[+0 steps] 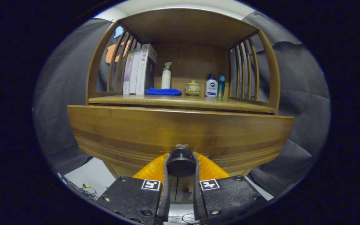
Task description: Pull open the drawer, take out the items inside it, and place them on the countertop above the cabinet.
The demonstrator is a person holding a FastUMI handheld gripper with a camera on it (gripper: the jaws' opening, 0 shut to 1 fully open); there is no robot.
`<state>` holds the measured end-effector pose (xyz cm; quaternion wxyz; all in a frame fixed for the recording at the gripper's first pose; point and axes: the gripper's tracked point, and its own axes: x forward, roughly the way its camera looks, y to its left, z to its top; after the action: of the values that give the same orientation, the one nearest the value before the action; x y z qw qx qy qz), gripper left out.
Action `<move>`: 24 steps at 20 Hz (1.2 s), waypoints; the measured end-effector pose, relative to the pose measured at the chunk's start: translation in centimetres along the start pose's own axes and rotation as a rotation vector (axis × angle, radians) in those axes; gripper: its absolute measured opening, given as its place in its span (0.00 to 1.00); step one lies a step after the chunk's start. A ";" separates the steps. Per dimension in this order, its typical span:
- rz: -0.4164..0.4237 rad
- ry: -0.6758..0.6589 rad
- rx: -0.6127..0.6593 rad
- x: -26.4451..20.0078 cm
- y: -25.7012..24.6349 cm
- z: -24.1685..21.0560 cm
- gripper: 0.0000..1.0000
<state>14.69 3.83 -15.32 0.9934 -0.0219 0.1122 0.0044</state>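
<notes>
A wooden cabinet's drawer front [180, 131] spans the view just ahead of me. Its round dark knob [181, 162] sits between my two fingers, and my gripper [181, 159] is shut on it, one finger pressing each side. The inside of the drawer is hidden behind its front panel. Above the drawer lies the countertop [180, 101], a shelf with slatted sides.
On the countertop stand three books [139, 70] at the left, a folded blue cloth [163, 91], a white pump bottle [166, 76], a small lidded ceramic pot [192, 88], a white-and-blue bottle [211, 86] and a teal bottle [221, 84]. Cables [86, 189] lie on the floor.
</notes>
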 end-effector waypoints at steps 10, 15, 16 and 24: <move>0.002 -0.003 0.016 -7.2 0.0 -2.2 0.33; 0.016 0.026 0.035 -9.9 0.2 -3.9 0.33; 0.019 0.029 0.037 -10.5 0.0 -4.2 0.32; 0.023 0.049 0.027 -12.1 -0.3 -5.3 0.33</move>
<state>1.69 3.29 -17.77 0.9905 -0.0074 0.1367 0.0137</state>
